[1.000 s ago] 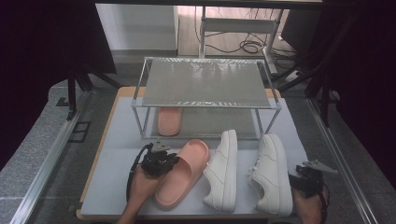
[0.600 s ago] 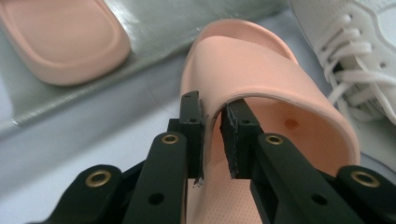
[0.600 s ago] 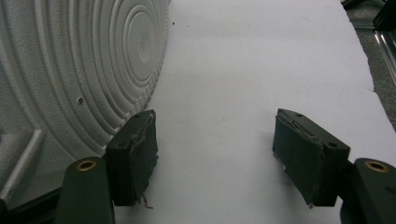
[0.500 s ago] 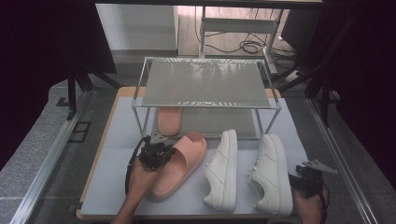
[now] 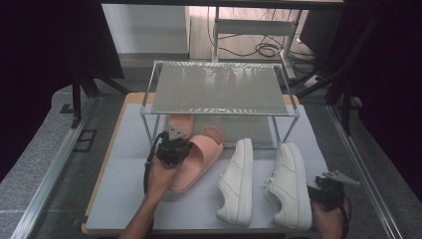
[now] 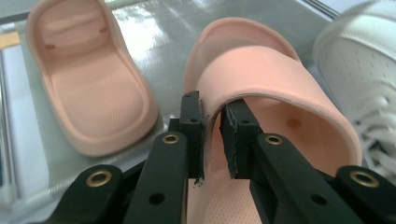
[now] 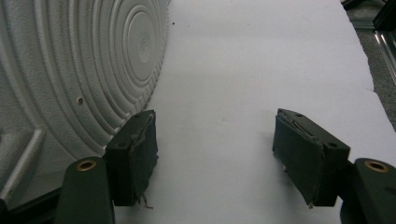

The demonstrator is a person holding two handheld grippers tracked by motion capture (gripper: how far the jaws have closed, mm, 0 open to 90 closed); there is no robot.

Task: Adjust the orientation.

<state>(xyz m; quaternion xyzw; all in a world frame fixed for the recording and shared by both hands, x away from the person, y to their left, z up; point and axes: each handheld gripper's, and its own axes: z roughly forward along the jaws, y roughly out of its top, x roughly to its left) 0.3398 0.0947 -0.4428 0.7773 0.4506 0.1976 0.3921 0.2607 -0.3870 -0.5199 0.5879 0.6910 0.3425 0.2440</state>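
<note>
My left gripper (image 5: 174, 149) is shut on the strap of a pink slide (image 5: 199, 157), held with its toe towards the shelf rack. In the left gripper view the pads (image 6: 192, 121) pinch the strap's edge of that slide (image 6: 275, 79). A second pink slide (image 5: 180, 122) lies on the rack's lower shelf, also the slide (image 6: 93, 88) at the left of that view. Two white sneakers (image 5: 238, 181) (image 5: 287, 184) lie on the white mat. My right gripper (image 5: 318, 191) rests open at the front right, beside the right sneaker's ringed sole (image 7: 70, 60), with nothing between its fingers.
A two-level metal rack (image 5: 219, 89) with glass shelves stands at the back of the table. The white mat (image 7: 261, 60) covers the tabletop ahead of the right gripper. Dark stands and cables surround the table.
The left gripper has carried the pink slide forward towards the rack and a little upward. The right gripper and both sneakers have stayed put.
</note>
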